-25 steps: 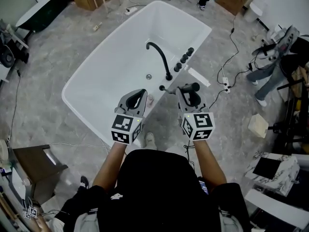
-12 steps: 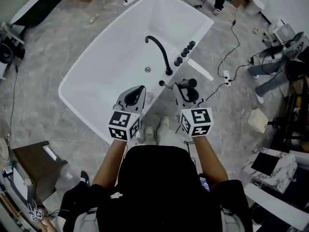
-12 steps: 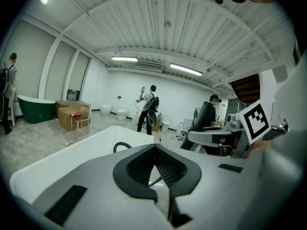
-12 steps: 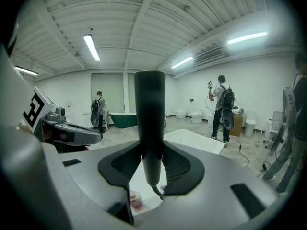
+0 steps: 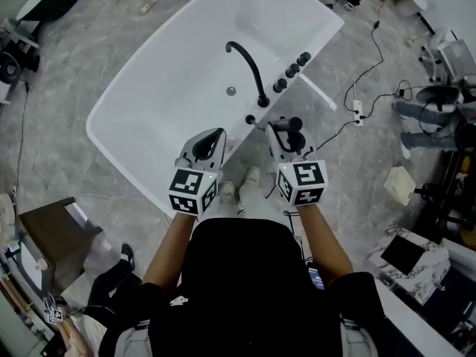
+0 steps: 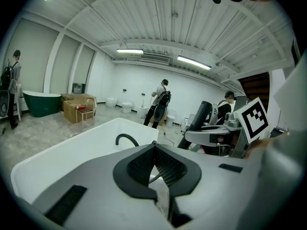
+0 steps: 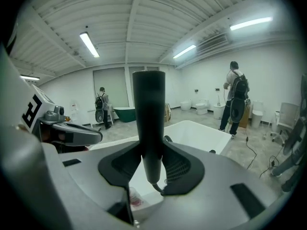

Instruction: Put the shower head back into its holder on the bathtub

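The right gripper (image 7: 149,146) pinches the black shower head (image 7: 148,114) across its straight handle, low on the shaft, with the handle standing upright between the two jaws and a thin dark hose (image 7: 157,188) leaving its bottom end; the left gripper (image 6: 154,146) has its jaws pressed together with nothing between them. In the head view the shower head (image 5: 289,124) sits in the air just this side of the black faucet spout (image 5: 249,69), over the near rim of the white bathtub (image 5: 321,42); a small black fitting (image 5: 251,120) on that rim, near the foot of the faucet spout and just beside the gripped handle, is probably the holder (its opening is too small to make out). The handle looks rigid, smooth and matte, so it should not bend but could twist or slide in a light pinch; its weight is likely modest, with the hose adding a sideways pull as it trails. The present hold seems sensible, since it leaves the shaft's length free; seating it probably calls for keeping the handle in line with the fitting and lowering it gently, because the tub's glossy rim would mark or chip under a knock. The three black knobs (image 5: 291,72) beyond the faucet spout stand clear of the path.
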Demonstrator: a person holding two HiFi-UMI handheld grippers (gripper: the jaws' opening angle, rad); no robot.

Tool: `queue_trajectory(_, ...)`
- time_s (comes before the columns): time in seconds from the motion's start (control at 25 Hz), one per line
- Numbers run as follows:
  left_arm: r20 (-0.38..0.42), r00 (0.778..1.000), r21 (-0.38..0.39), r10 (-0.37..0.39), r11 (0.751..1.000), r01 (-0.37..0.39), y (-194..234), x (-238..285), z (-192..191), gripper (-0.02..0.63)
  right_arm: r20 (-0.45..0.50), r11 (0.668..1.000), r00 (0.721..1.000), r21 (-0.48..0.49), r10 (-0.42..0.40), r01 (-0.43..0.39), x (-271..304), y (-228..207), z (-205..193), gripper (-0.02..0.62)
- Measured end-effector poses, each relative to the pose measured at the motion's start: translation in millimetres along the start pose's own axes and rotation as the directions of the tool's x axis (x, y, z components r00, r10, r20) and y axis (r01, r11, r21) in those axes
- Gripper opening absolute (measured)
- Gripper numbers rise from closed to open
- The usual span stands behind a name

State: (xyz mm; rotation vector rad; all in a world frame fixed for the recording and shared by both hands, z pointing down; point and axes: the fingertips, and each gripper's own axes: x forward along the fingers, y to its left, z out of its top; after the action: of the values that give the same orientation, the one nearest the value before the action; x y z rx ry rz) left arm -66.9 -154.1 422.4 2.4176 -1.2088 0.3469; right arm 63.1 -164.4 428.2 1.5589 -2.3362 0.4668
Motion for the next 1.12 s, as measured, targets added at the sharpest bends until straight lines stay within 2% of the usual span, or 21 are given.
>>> queue_trajectory(0.48,-0.083,0.995,-0.05,0.048,0.997,-0.053,31.7,51.6,-38.7,0.014,-0.113,0.996,0.99,-0.001,0.084,-0.085,62.7,-16.6,-36.8,0.14)
queue_trajectory(0.8,-0.15,0.988,-0.064,0.023,0.997,-0.033,45.7,91.6,-77.2,0.014,-0.189,0.994,0.976,0.009,0.109,-0.109,100.2,-31.2,-74.2,0.14)
queue_trajectory(1.12,-0.191,0.982,-0.027,0.0,1.0,-0.005,66.2,118.8,-103.3,0.014,-0.248,0.992,0.961,0.011,0.125,-0.126,134.6,-40.1,-111.8,0.14)
